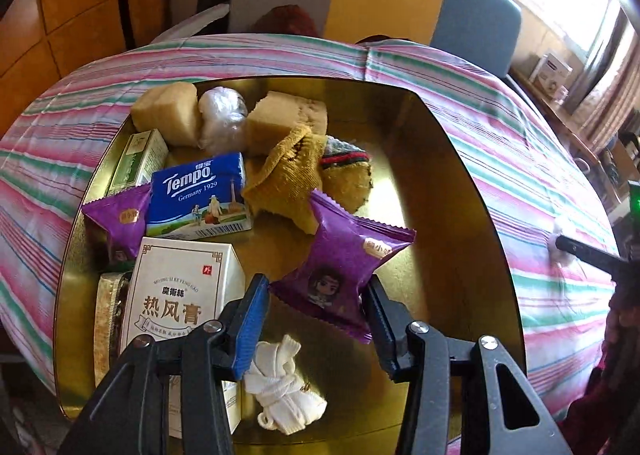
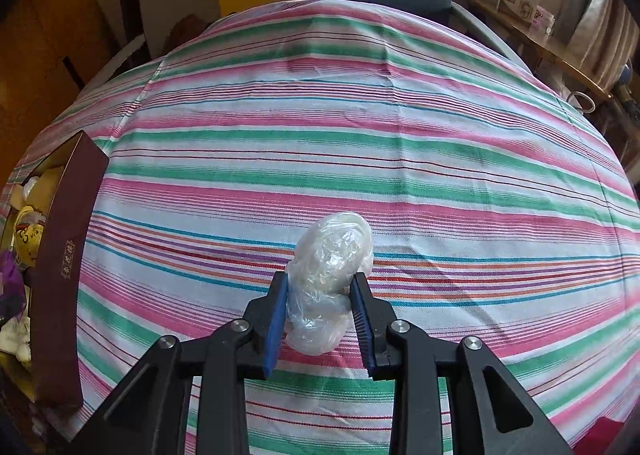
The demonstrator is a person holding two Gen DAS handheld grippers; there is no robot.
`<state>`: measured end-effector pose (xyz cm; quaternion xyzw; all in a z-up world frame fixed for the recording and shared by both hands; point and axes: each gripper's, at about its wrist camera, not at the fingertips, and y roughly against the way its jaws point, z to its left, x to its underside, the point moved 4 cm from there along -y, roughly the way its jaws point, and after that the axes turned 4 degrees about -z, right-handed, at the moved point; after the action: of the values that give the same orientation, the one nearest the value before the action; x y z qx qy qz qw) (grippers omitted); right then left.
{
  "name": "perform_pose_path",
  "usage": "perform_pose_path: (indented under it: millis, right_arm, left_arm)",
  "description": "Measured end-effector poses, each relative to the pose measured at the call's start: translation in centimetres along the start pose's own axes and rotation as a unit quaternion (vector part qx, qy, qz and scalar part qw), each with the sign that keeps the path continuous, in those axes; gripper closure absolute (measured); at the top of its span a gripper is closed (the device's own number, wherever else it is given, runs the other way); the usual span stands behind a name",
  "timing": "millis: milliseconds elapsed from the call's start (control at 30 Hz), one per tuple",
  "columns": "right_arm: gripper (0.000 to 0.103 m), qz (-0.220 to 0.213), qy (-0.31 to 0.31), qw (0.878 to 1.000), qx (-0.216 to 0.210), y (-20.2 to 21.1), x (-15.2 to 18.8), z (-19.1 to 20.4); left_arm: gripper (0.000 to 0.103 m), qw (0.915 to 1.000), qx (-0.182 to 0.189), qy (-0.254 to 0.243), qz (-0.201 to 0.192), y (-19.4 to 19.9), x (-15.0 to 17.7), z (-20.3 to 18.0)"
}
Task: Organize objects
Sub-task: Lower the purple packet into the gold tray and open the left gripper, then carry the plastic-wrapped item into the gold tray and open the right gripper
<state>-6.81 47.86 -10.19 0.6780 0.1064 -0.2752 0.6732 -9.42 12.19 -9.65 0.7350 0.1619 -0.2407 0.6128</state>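
Gold-lined box (image 1: 452,183) sits on the striped tablecloth (image 1: 520,143), seen from above in the left wrist view. Left gripper (image 1: 318,297) hangs over its near half, jaws spread around a purple snack packet (image 1: 344,255); the right pad looks to touch the packet's edge, the left pad's contact is hard to tell. Below the packet lies a white knotted cloth bundle (image 1: 286,387), partly covered by the left finger.

Rest of box contents: a blue Tempo tissue pack (image 1: 200,195), a white carton with Chinese print (image 1: 180,295) cut off by the gripper body, a second purple packet (image 1: 118,223) half under the tissue pack, a green-white small box (image 1: 138,161), two tan sponge-like blocks (image 1: 168,113), a plastic-wrapped ball (image 1: 222,117), a mustard knit piece (image 1: 284,175) and a striped knit piece (image 1: 346,171). An item at the box's left wall under the carton is too hidden to name.

Right gripper (image 2: 320,309) is over open tablecloth, jaws pinching a crumpled clear plastic bundle (image 2: 328,275), which sticks out past the fingertips. Whether the bundle rests on the cloth cannot be told. In the right wrist view, the box's maroon outer wall (image 2: 60,255) shows at far left, contents mostly cut off. In the left view the right gripper shows only as a dark bar at the right edge.
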Motion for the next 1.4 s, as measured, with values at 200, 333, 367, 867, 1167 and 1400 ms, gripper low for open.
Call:
perform_pose_path:
  millis: [200,333,367,867,1167,1400]
  right_arm:
    - [0.071,-0.001,0.001,1.0,0.001,0.0,0.0,0.0]
    - [0.071,-0.001,-0.001,1.0,0.001,0.0,0.0,-0.1]
    - [0.071,0.0,-0.001,1.0,0.001,0.0,0.0,-0.1]
    - [0.071,-0.001,0.009,1.0,0.006,0.1,0.2,0.3]
    - [0.071,-0.002,0.015,1.0,0.007,0.1,0.5,0.6]
    - [0.071,-0.002,0.03,1.0,-0.009,0.1,0.6,1.6]
  left_arm:
    - [0.052,0.9997,-0.019,0.013,0.004,0.0,-0.2,0.1]
    - [0.05,0.9995,-0.029,0.009,-0.003,0.7,-0.1,0.2]
    - [0.05,0.9996,-0.027,0.009,-0.007,1.0,-0.1,0.2]
    - [0.05,0.9935,-0.047,-0.056,-0.087,5.2,0.1,0.3]
    - [0.05,0.9931,-0.042,-0.054,-0.095,6.1,0.4,0.8]
    - [0.05,0.9932,-0.04,-0.05,-0.097,6.6,0.7,1.4]
